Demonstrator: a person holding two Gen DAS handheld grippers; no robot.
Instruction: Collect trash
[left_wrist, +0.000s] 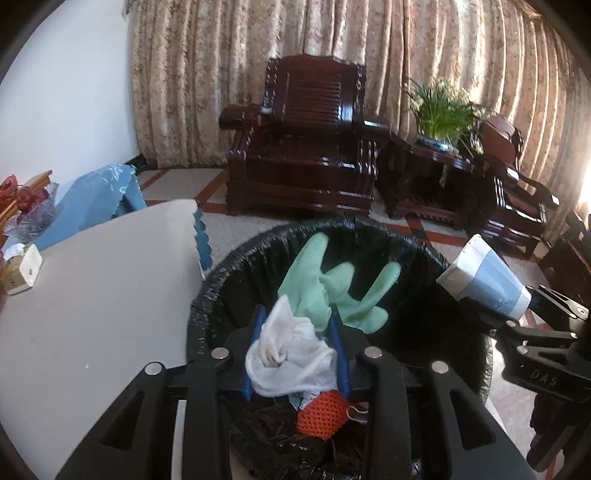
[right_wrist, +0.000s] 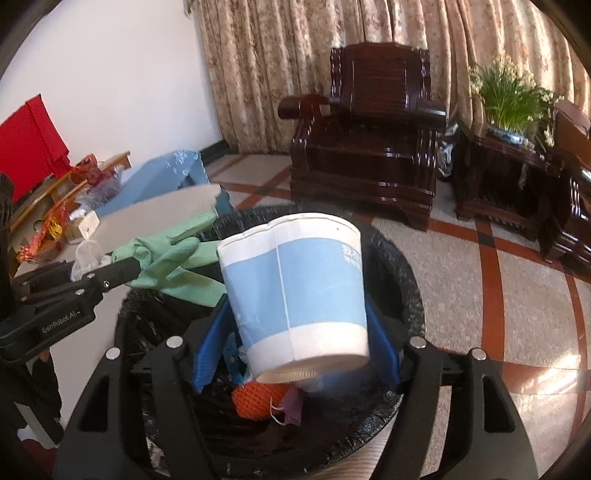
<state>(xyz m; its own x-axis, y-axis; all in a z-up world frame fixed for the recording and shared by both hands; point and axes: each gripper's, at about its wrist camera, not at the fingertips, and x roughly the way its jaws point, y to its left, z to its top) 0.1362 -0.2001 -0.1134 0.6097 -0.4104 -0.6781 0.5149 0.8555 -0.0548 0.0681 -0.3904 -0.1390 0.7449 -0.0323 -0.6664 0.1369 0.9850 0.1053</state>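
A room with long beige patterned curtains (left_wrist: 332, 55) across the top of both views, a dark carved wooden armchair (left_wrist: 306, 140) at centre and a potted green plant (left_wrist: 441, 110) on a dark side table to its right. The floor is speckled tile crossed by red and black bands (right_wrist: 491, 266). A white table top (left_wrist: 92, 295) fills the lower left of the left wrist view.

Beside the table, low in both frames, stands a round bin lined with a black plastic bag (left_wrist: 229, 273). An orange mesh net (left_wrist: 321, 415) lies inside it among dark scraps.

The left gripper (left_wrist: 295, 332) hangs over the bin mouth, its blue pads narrow and pressed on a crumpled white cloth (left_wrist: 288, 354) and a pale green rubber glove (left_wrist: 332, 291), whose fingers splay upward over the bin's opening.

The right gripper (right_wrist: 299, 332) hangs over the bin too, jaws wide with a blue-and-white paper cup (right_wrist: 295, 291) between the blue pads, rim up and tilted, base blurred. Whether the pads press its sides I cannot tell.
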